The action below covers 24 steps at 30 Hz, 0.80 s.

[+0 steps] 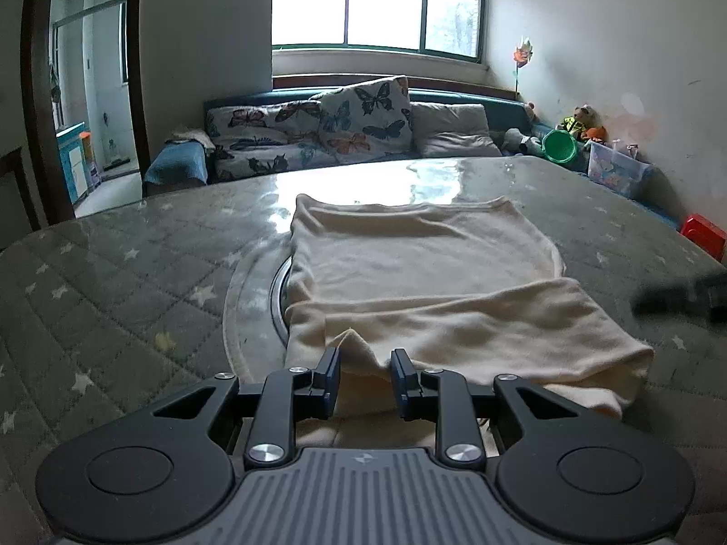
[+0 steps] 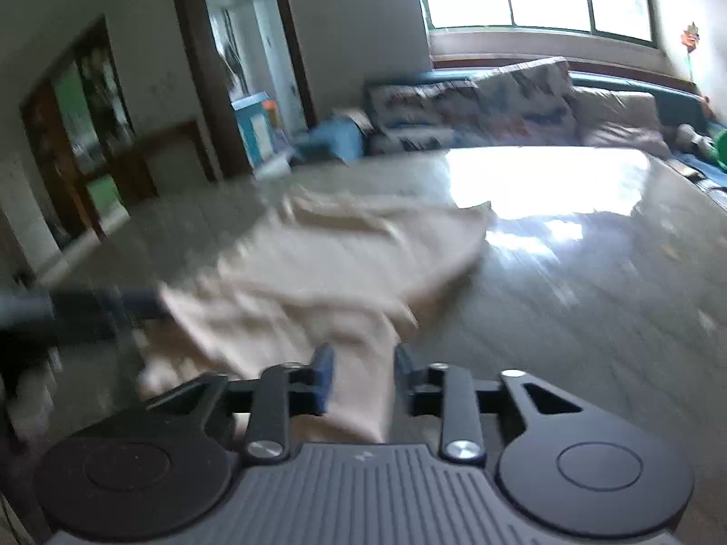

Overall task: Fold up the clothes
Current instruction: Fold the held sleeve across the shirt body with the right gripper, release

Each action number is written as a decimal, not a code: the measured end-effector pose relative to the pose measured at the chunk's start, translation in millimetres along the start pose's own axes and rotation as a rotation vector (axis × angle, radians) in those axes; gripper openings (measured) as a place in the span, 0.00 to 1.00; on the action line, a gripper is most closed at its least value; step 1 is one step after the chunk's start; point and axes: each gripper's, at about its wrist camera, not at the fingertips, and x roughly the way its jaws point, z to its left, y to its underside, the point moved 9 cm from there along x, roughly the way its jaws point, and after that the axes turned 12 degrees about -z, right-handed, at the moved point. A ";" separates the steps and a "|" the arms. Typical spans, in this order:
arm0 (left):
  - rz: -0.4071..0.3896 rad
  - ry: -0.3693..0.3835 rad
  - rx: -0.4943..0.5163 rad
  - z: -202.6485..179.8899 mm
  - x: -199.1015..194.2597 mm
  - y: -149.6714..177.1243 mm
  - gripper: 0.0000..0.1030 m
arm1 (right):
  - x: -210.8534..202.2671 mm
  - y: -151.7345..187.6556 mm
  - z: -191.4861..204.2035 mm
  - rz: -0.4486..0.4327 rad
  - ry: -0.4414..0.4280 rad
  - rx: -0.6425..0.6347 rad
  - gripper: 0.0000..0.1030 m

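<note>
Cream garment [image 1: 422,281] lies partly folded on the desk [image 1: 113,281].
Left gripper [image 1: 365,379] and right gripper [image 2: 363,379] both stand slightly parted, unclamped, over the garment's near edge.

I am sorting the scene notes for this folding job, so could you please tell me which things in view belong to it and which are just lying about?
Part of the job:
- cream knit garment
- left claw
- right claw

Just lying about:
- butterfly-print cushion
- green plastic bucket
- red box

Window [image 1: 377,0] backlight | glare on table [image 1: 363,181] | right view motion-blurred | fisheye edges
</note>
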 end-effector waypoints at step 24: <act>0.069 0.025 0.044 -19.5 44.9 16.8 0.35 | 27.1 3.0 -17.1 -0.014 -0.009 0.084 0.19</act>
